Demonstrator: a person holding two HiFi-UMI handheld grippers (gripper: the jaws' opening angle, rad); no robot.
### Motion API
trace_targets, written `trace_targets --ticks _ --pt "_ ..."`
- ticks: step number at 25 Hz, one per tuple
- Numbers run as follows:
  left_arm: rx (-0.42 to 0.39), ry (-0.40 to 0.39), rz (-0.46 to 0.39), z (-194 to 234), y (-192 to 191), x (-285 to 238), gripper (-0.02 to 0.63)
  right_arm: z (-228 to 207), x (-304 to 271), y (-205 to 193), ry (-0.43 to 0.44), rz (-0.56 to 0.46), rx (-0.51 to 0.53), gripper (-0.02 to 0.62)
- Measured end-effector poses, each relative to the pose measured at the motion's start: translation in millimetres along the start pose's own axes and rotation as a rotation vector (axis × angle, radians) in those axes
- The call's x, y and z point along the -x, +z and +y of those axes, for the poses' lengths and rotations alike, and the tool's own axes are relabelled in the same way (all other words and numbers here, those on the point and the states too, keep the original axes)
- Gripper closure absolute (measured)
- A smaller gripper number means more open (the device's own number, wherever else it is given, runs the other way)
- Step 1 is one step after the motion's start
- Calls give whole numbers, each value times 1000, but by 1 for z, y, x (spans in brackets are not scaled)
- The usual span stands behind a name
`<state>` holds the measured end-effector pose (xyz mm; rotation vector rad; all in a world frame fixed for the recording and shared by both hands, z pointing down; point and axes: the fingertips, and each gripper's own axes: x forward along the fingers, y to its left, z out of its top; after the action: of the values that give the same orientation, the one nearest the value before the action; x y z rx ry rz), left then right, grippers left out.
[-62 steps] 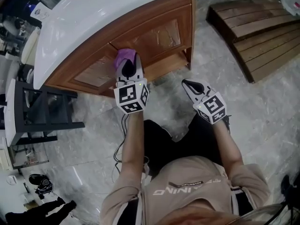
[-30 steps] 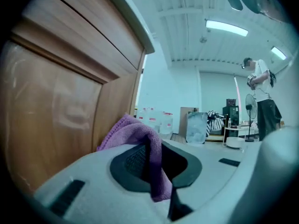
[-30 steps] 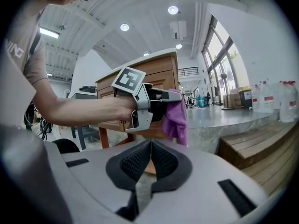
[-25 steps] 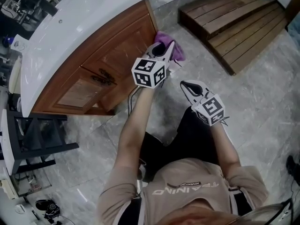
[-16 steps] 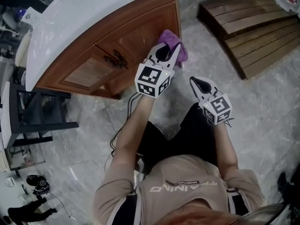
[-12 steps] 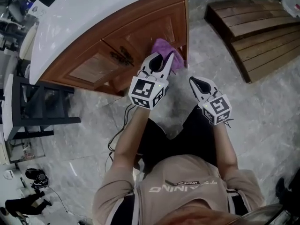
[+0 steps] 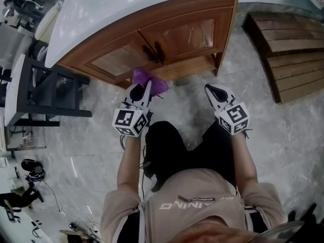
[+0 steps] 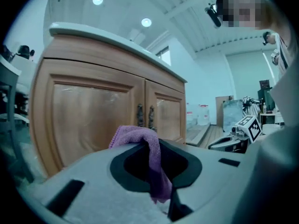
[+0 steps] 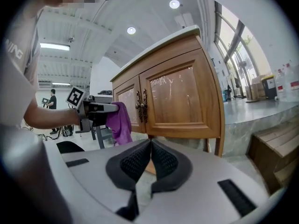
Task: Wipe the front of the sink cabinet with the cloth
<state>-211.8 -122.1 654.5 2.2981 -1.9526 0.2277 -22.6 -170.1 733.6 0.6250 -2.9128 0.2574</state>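
Standing under a white surface (image 7: 126, 4), the wooden cabinet (image 7: 167, 65) has both doors (image 7: 190, 32) closed. The left hand-held gripper (image 7: 140, 89) is clamped on the purple cloth (image 7: 151, 78), which hangs just before the cabinet's lower front, below the handles (image 7: 153, 51). The right hand-held gripper (image 7: 212, 91), jaws pressed together on nothing, hovers off to the side.

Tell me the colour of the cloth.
Purple. The cloth shows best in the right gripper view.

Three cameras, one sink cabinet (image 7: 192, 34)
Head view looks steeply down — both gripper views sit low, facing its front.
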Motion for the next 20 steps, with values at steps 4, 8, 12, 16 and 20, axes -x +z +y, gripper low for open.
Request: trace_targets --ticks 4,8,12,16,20 --pt "21 175 4 61 -16 40 569 5 -10 -2 31 20 21 583" --pt "34 313 27 112 -31 67 569 8 -16 3 46 31 39 583" --pt "39 402 29 143 -45 81 569 12 -19 9 59 52 67 583" --pt "35 469 25 176 -58 87 569 37 -34 18 118 55 107 583" --pt "39 518 44 195 -75 85 569 73 -52 35 203 34 150 583"
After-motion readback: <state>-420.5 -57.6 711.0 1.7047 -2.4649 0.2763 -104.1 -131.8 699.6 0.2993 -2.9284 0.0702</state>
